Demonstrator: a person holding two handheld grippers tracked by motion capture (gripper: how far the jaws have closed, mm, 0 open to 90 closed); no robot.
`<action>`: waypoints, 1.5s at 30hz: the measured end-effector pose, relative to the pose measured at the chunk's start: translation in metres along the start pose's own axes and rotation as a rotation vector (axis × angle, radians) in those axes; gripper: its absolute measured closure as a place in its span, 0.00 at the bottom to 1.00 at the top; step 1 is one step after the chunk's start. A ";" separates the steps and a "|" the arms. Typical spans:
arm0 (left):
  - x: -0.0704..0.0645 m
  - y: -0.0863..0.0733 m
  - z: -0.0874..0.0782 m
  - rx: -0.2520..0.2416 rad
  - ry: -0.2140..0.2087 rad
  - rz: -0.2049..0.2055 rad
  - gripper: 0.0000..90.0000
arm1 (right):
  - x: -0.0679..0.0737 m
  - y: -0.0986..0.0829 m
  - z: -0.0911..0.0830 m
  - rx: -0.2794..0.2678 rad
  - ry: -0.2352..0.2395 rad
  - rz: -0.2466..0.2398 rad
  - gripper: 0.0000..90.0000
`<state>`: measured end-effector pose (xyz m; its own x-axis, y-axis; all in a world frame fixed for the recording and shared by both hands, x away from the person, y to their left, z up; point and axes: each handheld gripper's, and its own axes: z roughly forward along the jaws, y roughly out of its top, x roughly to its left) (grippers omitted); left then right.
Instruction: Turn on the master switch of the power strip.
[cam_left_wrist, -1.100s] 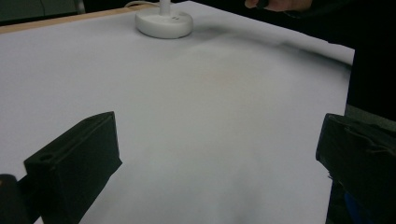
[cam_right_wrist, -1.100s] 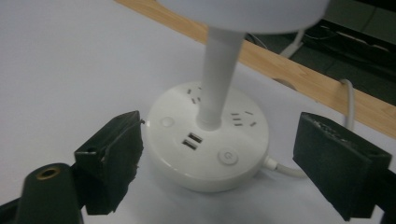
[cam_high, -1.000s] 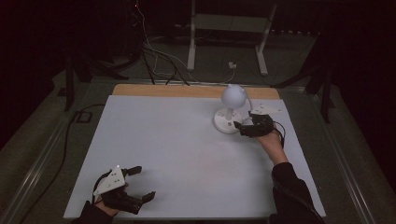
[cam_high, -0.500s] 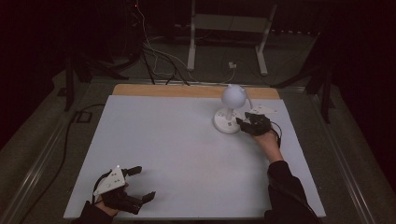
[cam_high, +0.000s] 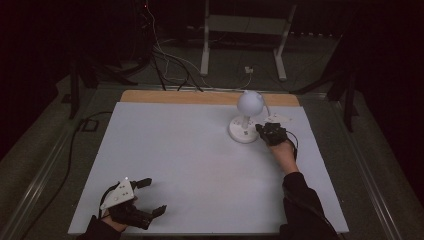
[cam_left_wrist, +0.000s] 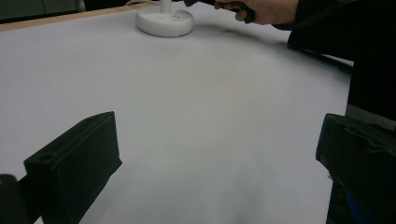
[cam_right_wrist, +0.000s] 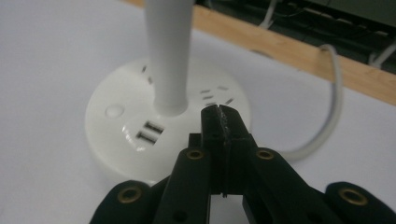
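High view, lower left of frame: left gripper (cam_high: 145, 196) rests low on the white table (cam_high: 190, 170), grey three-cornered plate (cam_high: 117, 194) on top, jaws spread wide with nothing between them. Left gripper view confirms this: one black jaw at lower left, the other at the right edge, bare white surface in the gap. The lamp base sits in that view's upper centre, well apart from these jaws. Moving right in the high view, the middle of the table is plain white sheet, with a wooden strip (cam_high: 200, 97) along its far edge. Upper right of centre: a small white desk lamp (cam_high: 246, 117) stands upright, globe-shaped head above a round flat base. Just right of the base is the right gripper (cam_high: 261, 129), held by a hand (cam_high: 283, 151) with a dark sleeve (cam_high: 302, 205) running to the bottom edge. Right gripper view: jaws pressed together, nothing between them, tips over the near rim of the lamp base (cam_right_wrist: 135, 135), just right of the white stem (cam_right_wrist: 168, 56); contact with the base cannot be told. Base top shows two USB ports (cam_right_wrist: 148, 131), a round button (cam_right_wrist: 114, 111) and socket slots. A white cord (cam_right_wrist: 327, 107) loops away at right.
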<state>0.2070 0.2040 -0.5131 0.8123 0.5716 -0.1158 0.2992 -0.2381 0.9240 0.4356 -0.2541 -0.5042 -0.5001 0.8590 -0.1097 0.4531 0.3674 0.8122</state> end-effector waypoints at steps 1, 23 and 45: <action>0.000 0.000 0.000 0.001 0.000 0.001 0.00 | 0.001 0.000 0.002 0.004 -0.001 -0.010 1.00; -0.002 0.000 0.001 0.007 -0.007 0.003 0.00 | 0.006 -0.002 0.009 0.020 -0.011 -0.009 1.00; 0.000 -0.001 0.001 0.008 -0.010 -0.005 0.00 | 0.012 -0.001 0.012 0.053 -0.051 -0.042 1.00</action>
<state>0.2075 0.2035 -0.5142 0.8157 0.5651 -0.1237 0.3068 -0.2414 0.9207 0.4381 -0.2403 -0.5133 -0.4816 0.8591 -0.1730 0.4714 0.4204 0.7753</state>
